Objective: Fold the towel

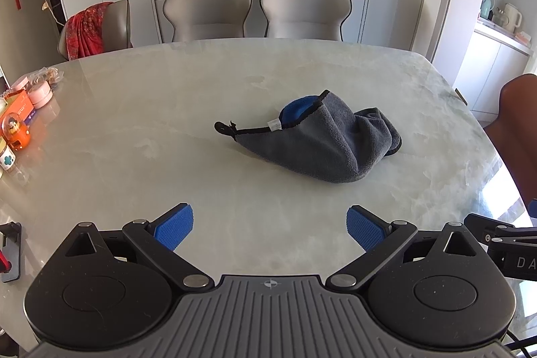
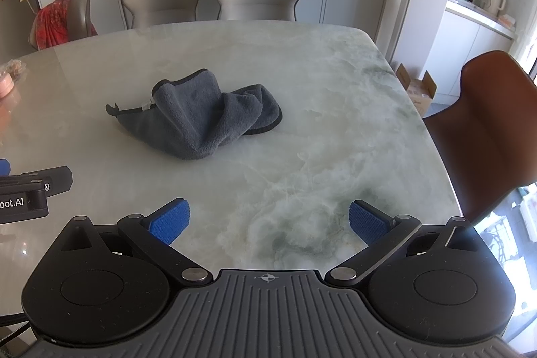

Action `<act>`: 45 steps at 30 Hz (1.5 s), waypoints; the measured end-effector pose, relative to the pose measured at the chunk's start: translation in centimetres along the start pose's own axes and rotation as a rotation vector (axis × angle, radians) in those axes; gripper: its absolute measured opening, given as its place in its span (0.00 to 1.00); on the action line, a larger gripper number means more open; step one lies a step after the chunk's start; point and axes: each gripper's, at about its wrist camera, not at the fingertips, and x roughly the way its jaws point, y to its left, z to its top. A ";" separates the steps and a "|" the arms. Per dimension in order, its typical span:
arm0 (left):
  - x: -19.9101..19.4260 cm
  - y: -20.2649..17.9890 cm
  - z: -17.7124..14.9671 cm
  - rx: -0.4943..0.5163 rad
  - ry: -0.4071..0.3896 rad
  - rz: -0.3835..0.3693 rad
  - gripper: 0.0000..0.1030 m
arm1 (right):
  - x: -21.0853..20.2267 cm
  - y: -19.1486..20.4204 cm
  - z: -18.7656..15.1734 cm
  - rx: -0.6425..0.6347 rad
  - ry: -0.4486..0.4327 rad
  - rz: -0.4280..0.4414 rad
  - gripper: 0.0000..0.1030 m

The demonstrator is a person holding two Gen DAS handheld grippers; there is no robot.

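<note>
In the left wrist view the left claw point(image 1: 269, 226) hangs wide and empty over the near bench point(image 1: 134, 123), while the towel point(image 1: 322, 140) lies crumpled mid-bench, right of centre, looking soft, light and limp; its black-trimmed corner with the loop at far left seems the best hold. In the right wrist view the right claw point(image 2: 269, 221) is equally wide and empty, the towel point(image 2: 204, 119) ahead to its left, its hemmed right edge the nearest grip.

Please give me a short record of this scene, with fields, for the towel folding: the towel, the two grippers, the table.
towel: grey towel, blue inner side showing, lying crumpled in a heap, not folded
table: marble table, towel near its middle
left gripper: left gripper open, apart from the towel, holding nothing
right gripper: right gripper open, apart from the towel, holding nothing
task state: fold not yet begun
</note>
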 end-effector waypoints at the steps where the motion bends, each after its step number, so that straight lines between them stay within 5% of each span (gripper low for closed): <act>1: 0.1 0.0 0.0 0.000 0.001 -0.001 0.97 | -0.1 0.0 0.0 0.000 -0.002 0.002 1.00; 16: 0.8 1.1 1.1 0.022 -0.021 -0.009 0.97 | -2.8 -1.8 1.0 -0.021 -0.244 0.145 0.99; 21: 0.9 1.8 2.0 0.034 -0.061 -0.075 0.97 | -3.6 -2.5 1.5 -0.031 -0.333 0.199 0.99; 29: 2.9 2.4 3.5 0.085 -0.062 -0.139 0.97 | 2.2 -3.5 6.7 -0.084 -0.169 0.284 0.99; 37: 7.2 3.3 5.4 0.175 -0.029 -0.191 0.97 | 5.8 -1.7 10.0 -0.279 -0.150 0.275 0.95; 45: 12.4 3.8 6.6 0.296 0.010 -0.211 0.96 | 10.9 0.4 12.2 -0.303 -0.095 0.337 0.84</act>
